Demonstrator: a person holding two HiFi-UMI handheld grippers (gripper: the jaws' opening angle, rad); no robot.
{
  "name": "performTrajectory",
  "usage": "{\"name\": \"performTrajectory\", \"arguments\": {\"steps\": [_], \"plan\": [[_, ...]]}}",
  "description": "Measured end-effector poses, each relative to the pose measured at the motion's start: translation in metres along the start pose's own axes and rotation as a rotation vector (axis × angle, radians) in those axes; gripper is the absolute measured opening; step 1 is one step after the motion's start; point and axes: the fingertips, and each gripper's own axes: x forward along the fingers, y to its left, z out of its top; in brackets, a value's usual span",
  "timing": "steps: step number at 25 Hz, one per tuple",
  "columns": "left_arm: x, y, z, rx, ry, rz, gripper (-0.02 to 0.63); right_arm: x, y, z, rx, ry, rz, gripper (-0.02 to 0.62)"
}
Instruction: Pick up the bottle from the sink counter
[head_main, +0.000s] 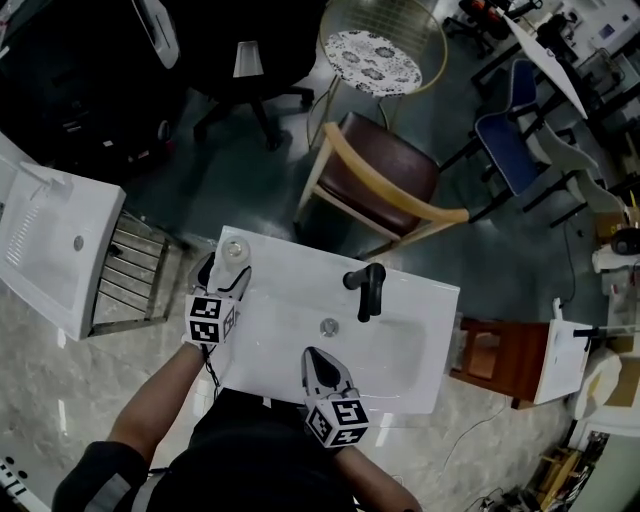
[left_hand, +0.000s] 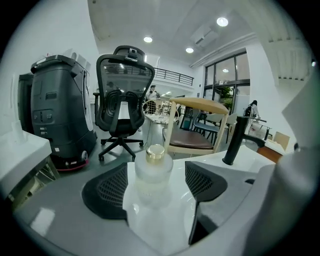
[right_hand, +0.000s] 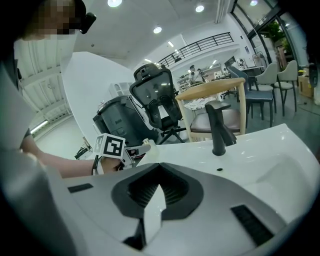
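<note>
A small frosted bottle (head_main: 232, 254) with a gold cap stands upright on the far left corner of the white sink counter (head_main: 420, 300). My left gripper (head_main: 226, 274) is open, one jaw on each side of the bottle (left_hand: 154, 172); a narrow gap shows between the dark pads (left_hand: 107, 192) and the glass. My right gripper (head_main: 318, 360) hovers over the near edge of the basin, shut with nothing in it; in its own view the right gripper (right_hand: 159, 170) points toward the black faucet (right_hand: 217, 131).
The black faucet (head_main: 367, 286) rises at the back of the basin, with the drain (head_main: 329, 326) in front of it. A wooden chair (head_main: 385, 180) stands beyond the counter. Another white sink (head_main: 50, 250) and a metal rack (head_main: 135, 272) sit to the left.
</note>
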Motion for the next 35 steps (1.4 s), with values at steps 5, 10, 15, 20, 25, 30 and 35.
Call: {"name": "performTrajectory", "arguments": {"steps": [5,10,15,20,25,30,35], "plan": [[0.023,0.005,-0.003,0.007,0.022,0.005,0.351,0.000,-0.004,-0.002,0.012,0.000,-0.017,0.008],[0.037,0.009,-0.009,0.011,0.043,-0.005,0.353,-0.002,-0.008,-0.005,0.026,0.001,-0.036,0.008],[0.050,0.007,-0.014,0.032,0.056,-0.021,0.353,-0.006,-0.012,-0.008,0.028,0.004,-0.059,0.008],[0.054,0.006,-0.012,0.048,0.056,-0.001,0.351,-0.012,-0.017,-0.007,0.040,-0.004,-0.082,0.008],[0.055,0.006,-0.013,0.067,0.062,-0.003,0.339,-0.012,-0.015,-0.008,0.045,-0.005,-0.075,0.008],[0.052,0.004,-0.014,0.076,0.081,-0.026,0.337,-0.011,-0.013,-0.008,0.045,0.000,-0.066,0.008],[0.037,0.000,-0.017,0.082,0.086,-0.046,0.337,-0.009,-0.006,-0.010,0.032,0.004,-0.045,0.008]]}}
